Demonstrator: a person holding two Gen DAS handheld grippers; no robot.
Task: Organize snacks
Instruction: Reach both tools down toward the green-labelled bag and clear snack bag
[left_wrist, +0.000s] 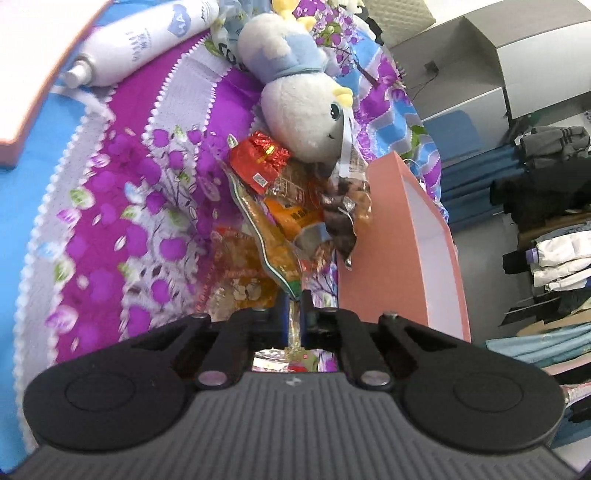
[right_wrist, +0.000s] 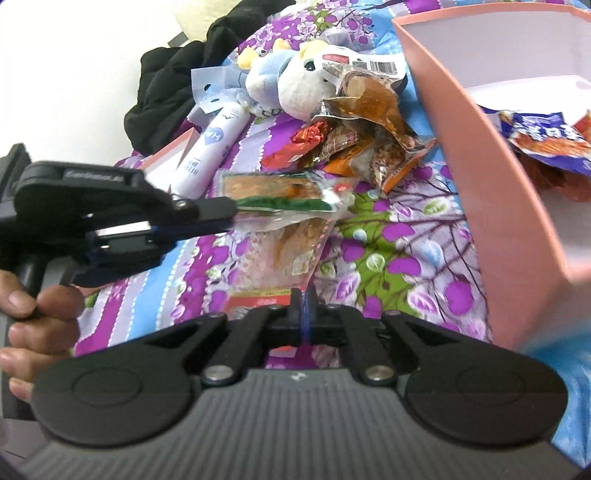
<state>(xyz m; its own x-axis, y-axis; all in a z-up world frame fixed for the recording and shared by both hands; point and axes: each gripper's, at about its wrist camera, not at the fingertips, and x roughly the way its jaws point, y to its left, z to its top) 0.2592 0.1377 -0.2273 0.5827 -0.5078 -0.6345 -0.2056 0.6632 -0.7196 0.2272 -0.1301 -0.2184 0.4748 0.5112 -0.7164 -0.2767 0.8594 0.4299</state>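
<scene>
Left tool pinches a clear snack bag by the pink box — right tool closed, apparently on nothing.

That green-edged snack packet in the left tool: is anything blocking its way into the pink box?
Nothing visible lies between the packet, clamped in the left tool, and the pink box; only bare floral bedspread. The box's upright wall must be cleared, though.

We see a home bedroom: a floral bedsheet, a plush toy, and folded clothes stacked nearby.
</scene>
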